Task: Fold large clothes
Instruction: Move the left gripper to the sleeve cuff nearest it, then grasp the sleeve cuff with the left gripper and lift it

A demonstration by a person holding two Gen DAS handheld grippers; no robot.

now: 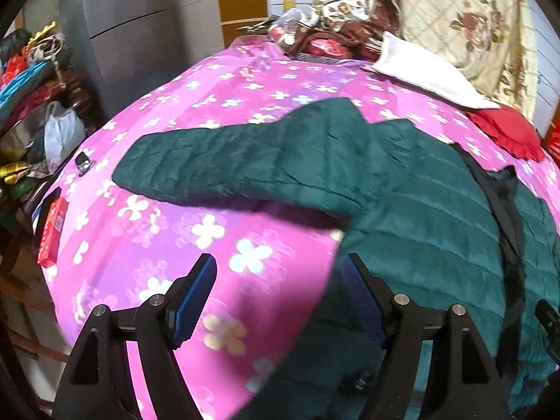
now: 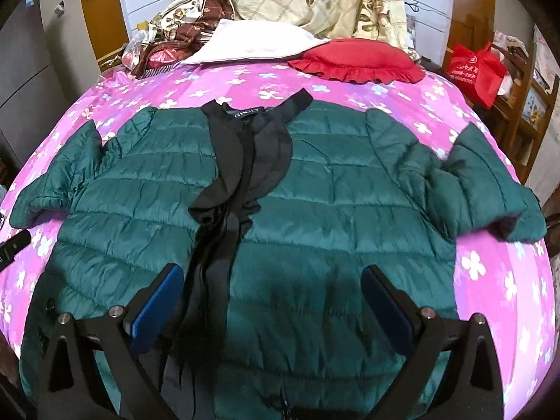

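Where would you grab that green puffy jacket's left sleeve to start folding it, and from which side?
Probably at the cuff end of the sleeve, coming in from the outer, left side. The green jacket lies flat and open on the pink bedspread, and that sleeve stretches straight out from the body, so its free end can be lifted and swung across. The left tool is open and empty, low over the jacket's edge.
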